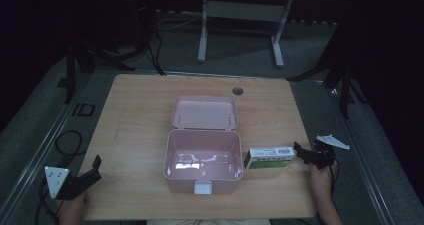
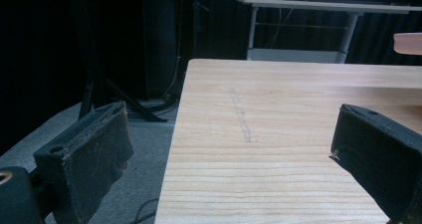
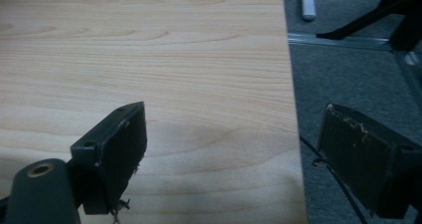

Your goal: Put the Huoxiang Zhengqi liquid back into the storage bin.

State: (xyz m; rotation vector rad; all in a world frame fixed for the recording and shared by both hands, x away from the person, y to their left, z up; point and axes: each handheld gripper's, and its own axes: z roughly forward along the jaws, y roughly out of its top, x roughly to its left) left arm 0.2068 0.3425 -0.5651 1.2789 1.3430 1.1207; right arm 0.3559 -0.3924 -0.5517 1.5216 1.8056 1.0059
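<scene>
Right gripper (image 1: 301, 150) sits at the table's right edge, jaws wide apart with nothing between them; in the right gripper view (image 3: 229, 159) one padded finger (image 3: 117, 154) hangs over bare wood, the other over grey carpeted floor (image 3: 348, 84) past the edge. The small box (image 1: 269, 157), a white and green cardboard carton, lies flat just ahead of the right fingertips, close but whether it touches them can't be told. Its long axis runs left-right across the table, one short end facing the right gripper, the other right beside the pink case (image 1: 203, 161). The case is smooth glossy plastic, rectangular with rounded corners, lid swung back and lying open behind the tub, a pale latch on the front wall, inside bare. Left gripper (image 1: 92, 169) is at the near left corner, jaws also spread wide and holding nothing; in the left gripper view (image 2: 231, 159) its fingers (image 2: 87, 157) are black, blocky, with a rough fabric-like pad face, and straddle the table's left edge. The case is well apart from the left fingers. Table (image 1: 140, 115) is light wood-grain laminate, a faint straight scuff running along it ahead of the left fingers.
</scene>
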